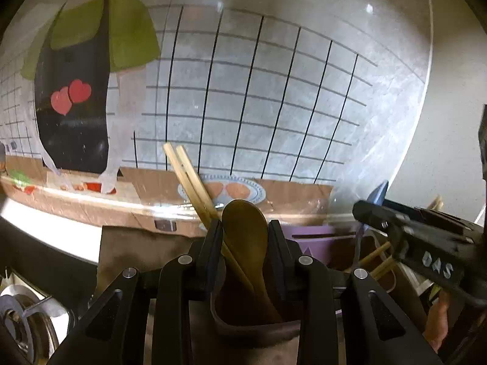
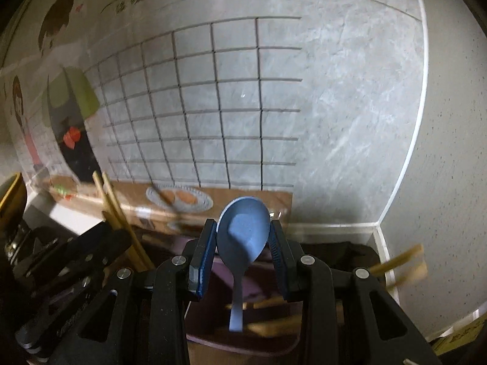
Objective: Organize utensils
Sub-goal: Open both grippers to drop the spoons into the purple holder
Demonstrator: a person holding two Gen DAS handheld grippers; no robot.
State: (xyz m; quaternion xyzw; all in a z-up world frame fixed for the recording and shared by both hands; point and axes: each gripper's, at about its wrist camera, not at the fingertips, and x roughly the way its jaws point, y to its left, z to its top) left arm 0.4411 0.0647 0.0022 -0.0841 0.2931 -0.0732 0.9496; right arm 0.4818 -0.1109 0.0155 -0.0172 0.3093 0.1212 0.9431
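Observation:
My left gripper [image 1: 245, 231] is shut on a brown spoon [image 1: 246, 231], bowl up, its handle down in a brown holder [image 1: 243, 325]. Two wooden chopsticks [image 1: 190, 182] lean out of the same holder. My right gripper [image 2: 243, 231] is shut on a blue spoon [image 2: 243, 231], bowl up, its handle down in a purple holder [image 2: 243, 334] that also holds blurred wooden chopsticks [image 2: 271, 325]. The right gripper also shows in the left wrist view [image 1: 377, 203], with the blue spoon's tip [image 1: 379, 193] between its fingers. The left gripper's body appears at the left of the right wrist view [image 2: 76, 252].
A tiled wall with a cartoon sticker [image 1: 73, 91] stands close behind the holders. A stove burner [image 1: 24, 319] lies at lower left. A white-edged counter corner [image 2: 380, 234] is at the right, with more chopsticks [image 2: 404, 261] blurred beside it.

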